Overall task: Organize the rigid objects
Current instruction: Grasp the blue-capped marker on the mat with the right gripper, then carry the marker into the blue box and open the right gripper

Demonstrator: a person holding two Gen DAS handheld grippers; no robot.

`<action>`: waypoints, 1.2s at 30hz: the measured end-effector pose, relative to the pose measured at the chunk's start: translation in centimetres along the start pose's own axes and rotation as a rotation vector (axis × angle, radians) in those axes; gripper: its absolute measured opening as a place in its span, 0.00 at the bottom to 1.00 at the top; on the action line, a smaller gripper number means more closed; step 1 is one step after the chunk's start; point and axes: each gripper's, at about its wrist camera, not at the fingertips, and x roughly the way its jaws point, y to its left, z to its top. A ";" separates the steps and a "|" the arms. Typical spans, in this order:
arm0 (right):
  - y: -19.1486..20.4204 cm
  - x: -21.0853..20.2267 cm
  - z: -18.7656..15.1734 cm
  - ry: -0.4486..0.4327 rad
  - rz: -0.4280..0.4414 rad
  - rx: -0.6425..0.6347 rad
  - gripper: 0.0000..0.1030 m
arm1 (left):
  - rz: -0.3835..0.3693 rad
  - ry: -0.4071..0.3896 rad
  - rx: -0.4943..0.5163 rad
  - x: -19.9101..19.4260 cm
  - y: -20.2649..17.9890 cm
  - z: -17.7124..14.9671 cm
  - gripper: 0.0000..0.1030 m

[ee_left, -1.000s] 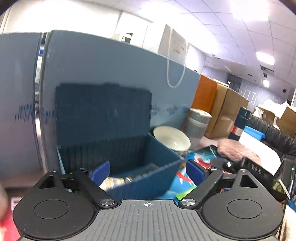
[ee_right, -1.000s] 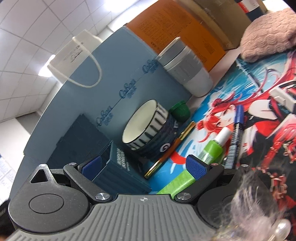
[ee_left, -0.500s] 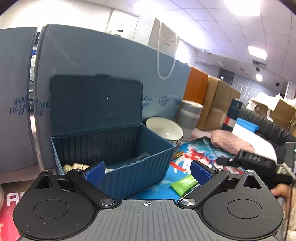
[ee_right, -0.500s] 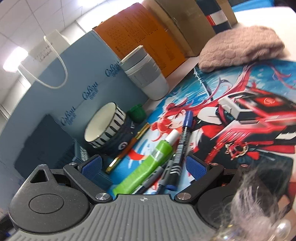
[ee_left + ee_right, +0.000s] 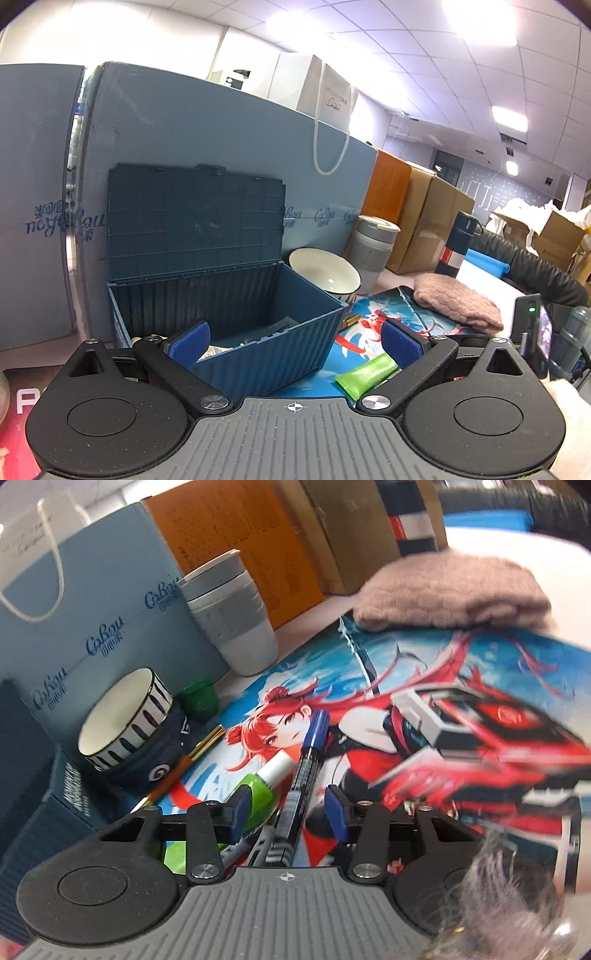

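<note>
The blue storage box (image 5: 236, 332) is being shown with its lid propped open against the blue panel (image 5: 221, 155) behind it, at the far left of the desk; a few items are already lying inside, too dim to be named. The printed desk mat (image 5: 443, 701) is being used as the working surface to the right of the box. A striped bowl (image 5: 125, 720) is being seen just beside the box, and a grey cup (image 5: 232, 620) is standing farther back by the panel. A pink knitted cloth (image 5: 454, 590) is lying at the far right edge of the mat.

The left gripper (image 5: 295, 338) is being held wide and empty in front of the box. The right gripper (image 5: 288, 812) is being held narrowed around a dark marker with a blue cap (image 5: 306, 768), the pads standing either side of the barrel, not yet judged to be pressing on it. A green tube (image 5: 258, 786) is lying touching or just beside the marker on its left, right at the left pad. A gold-and-brown pen (image 5: 188, 760) is lying farther left, by the bowl.

A slip is being risked here: the tube may be pinched along with the marker, because the left pad is sitting against it. The round barrel may also be rolled out of the pads if they are being closed off-centre.
</note>
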 end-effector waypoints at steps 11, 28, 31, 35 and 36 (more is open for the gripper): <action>1.1 0.9 0.0 -0.056 -0.085 -0.210 0.12 | 0.008 -0.013 -0.035 -0.3 1.2 0.2 0.97; 6.7 -11.9 1.0 -0.356 0.231 -0.258 0.12 | 0.034 -0.079 -0.107 -2.4 3.7 0.9 0.97; 9.0 -12.6 1.6 -0.366 0.358 -0.253 0.12 | 0.048 -0.091 -0.130 -2.7 4.4 1.0 0.98; 12.6 -11.6 1.5 -0.339 0.542 -0.323 0.12 | 0.063 -0.104 -0.163 -3.1 5.4 1.0 0.98; 13.6 -11.2 1.3 -0.333 0.574 -0.351 0.12 | 0.066 -0.106 -0.172 -3.2 5.7 1.0 0.98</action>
